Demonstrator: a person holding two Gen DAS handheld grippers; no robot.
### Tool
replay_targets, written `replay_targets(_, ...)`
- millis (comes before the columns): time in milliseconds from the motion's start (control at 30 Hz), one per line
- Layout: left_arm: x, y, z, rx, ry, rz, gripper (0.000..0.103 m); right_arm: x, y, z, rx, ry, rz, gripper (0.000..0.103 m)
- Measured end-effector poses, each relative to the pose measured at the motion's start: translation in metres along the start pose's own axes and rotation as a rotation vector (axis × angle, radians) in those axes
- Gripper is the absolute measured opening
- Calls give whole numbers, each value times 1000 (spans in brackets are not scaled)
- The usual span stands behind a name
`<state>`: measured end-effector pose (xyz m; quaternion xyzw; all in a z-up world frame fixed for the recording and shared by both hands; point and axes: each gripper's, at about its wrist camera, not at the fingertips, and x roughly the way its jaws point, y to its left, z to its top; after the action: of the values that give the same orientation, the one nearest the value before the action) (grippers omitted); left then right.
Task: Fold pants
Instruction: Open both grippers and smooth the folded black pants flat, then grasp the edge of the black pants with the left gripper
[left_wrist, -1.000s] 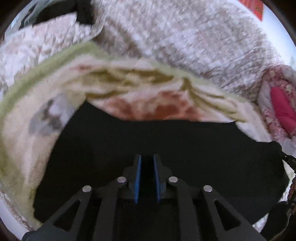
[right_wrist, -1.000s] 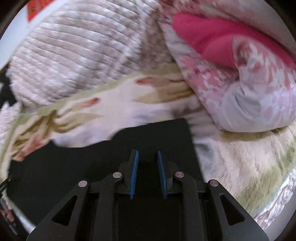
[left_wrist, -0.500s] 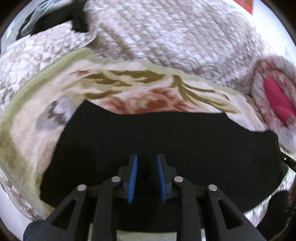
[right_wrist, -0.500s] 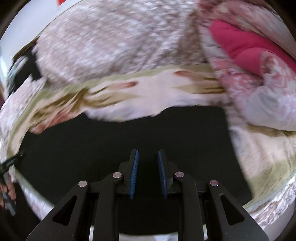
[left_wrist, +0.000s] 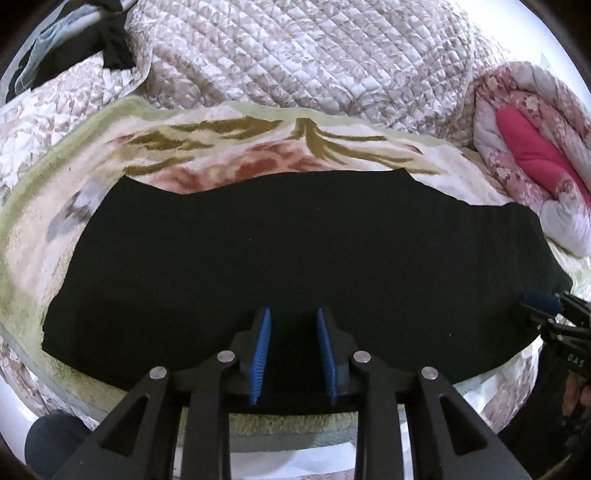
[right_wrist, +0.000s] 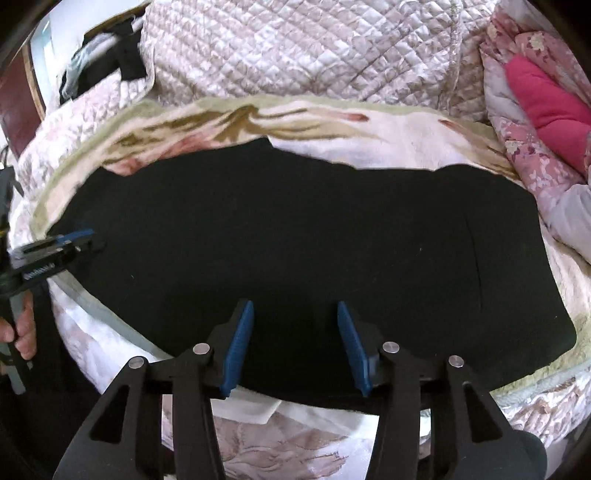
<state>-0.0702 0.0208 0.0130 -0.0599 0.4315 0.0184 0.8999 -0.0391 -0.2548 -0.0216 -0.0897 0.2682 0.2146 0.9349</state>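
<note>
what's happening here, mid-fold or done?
A person with a gripper in each hand is folding black pants spread flat on a floral blanket on a bed. The left gripper and right gripper have both just been opening; neither grips the cloth. The pants lie as a wide flat band, likely between folds.

Your right gripper (right_wrist: 295, 347) hangs over the near edge of the black pants (right_wrist: 314, 236), jaws just spread, nothing between them; your left gripper (right_wrist: 79, 240) sits at their left end.

Bed (left_wrist: 332, 48) (quilted cover), floral blanket (left_wrist: 229, 147), black pants (left_wrist: 295, 251) flat
</note>
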Motion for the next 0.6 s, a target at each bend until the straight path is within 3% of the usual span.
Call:
replay_targets(267, -2, 4, -8, -9, -10, -2, 32, 2, 10, -6, -51, -21, -10, 65)
replay_targets(433, -11, 19, -12, -46, -7, 14, 32, 3, 12, -6, -51, -11, -8, 66)
replay_targets(600, -25, 60, -7, -143, -32, 99, 32, 3, 12, -6, -50, -4, -8, 67)
